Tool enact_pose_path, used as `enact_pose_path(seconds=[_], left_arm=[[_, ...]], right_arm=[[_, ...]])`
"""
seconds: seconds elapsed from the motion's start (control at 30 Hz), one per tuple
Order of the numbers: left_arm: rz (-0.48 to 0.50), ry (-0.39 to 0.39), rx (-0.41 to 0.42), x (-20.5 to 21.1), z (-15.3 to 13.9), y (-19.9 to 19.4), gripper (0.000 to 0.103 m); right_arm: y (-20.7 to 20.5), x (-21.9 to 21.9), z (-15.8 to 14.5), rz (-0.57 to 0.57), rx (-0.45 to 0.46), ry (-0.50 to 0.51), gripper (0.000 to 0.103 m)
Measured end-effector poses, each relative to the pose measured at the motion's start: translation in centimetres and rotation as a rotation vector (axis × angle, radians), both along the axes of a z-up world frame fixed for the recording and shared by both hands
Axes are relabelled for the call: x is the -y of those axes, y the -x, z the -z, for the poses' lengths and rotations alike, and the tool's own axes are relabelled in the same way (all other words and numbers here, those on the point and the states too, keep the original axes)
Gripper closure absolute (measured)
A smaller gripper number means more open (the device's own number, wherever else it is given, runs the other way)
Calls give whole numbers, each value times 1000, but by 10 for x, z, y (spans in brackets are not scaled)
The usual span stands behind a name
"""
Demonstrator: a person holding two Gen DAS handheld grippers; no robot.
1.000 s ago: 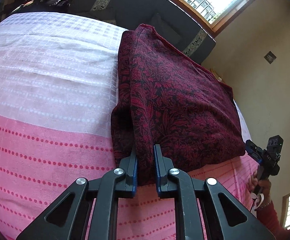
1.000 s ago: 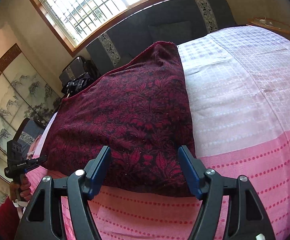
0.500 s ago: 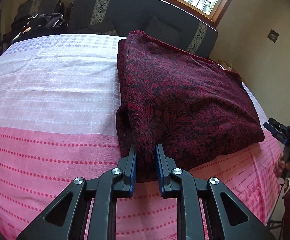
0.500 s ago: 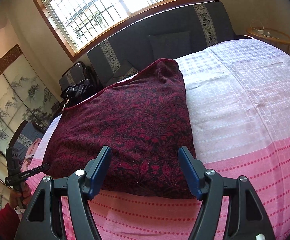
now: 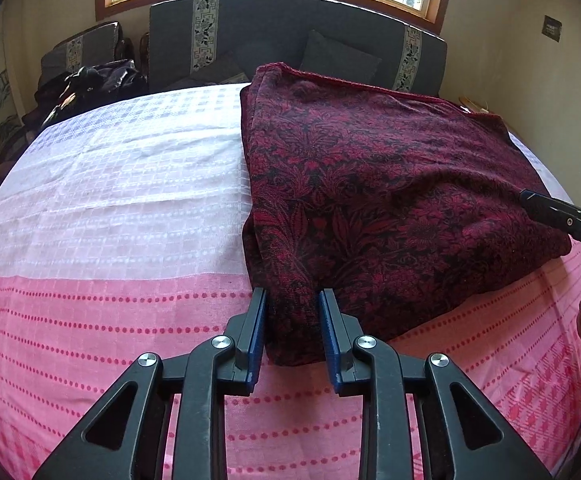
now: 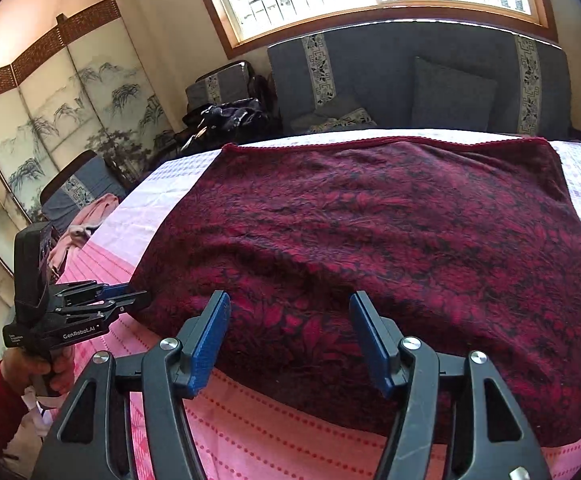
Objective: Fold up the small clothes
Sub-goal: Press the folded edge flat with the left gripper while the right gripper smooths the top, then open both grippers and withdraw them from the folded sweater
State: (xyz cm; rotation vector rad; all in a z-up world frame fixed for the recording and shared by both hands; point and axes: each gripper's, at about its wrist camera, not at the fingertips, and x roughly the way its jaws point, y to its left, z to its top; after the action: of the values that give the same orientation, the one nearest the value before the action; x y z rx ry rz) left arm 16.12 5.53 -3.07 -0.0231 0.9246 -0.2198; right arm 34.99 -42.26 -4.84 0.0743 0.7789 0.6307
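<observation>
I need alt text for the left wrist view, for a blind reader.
Left tongs, slightly open, straddle the near corner of a folded dark red floral cloth lying on a pink and white bedspread. The right tongs enter from the right edge.

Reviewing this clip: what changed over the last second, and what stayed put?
The left gripper has just been opening, loosening off the near-left corner of the folded maroon cloth, which sits between its pads. The right gripper swung across to face the cloth's long near edge, its jaws closing a little but with nothing pinched. The cloth lies folded in the same spot on the pink bedspread.
</observation>
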Motion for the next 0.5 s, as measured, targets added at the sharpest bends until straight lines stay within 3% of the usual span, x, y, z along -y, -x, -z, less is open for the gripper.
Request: enact_pose_path(seconds=[0.17, 0.33, 0.5], left_arm=[[-12, -9, 1, -1, 2, -1, 69], [-17, -29, 12, -3, 3, -1, 61], [-23, -43, 20, -3, 1, 0, 59]], right_arm=[[-3, -46, 26, -41, -40, 104, 48], [-5, -55, 38, -46, -50, 163, 47], [-1, -37, 22, -19, -30, 60, 50]])
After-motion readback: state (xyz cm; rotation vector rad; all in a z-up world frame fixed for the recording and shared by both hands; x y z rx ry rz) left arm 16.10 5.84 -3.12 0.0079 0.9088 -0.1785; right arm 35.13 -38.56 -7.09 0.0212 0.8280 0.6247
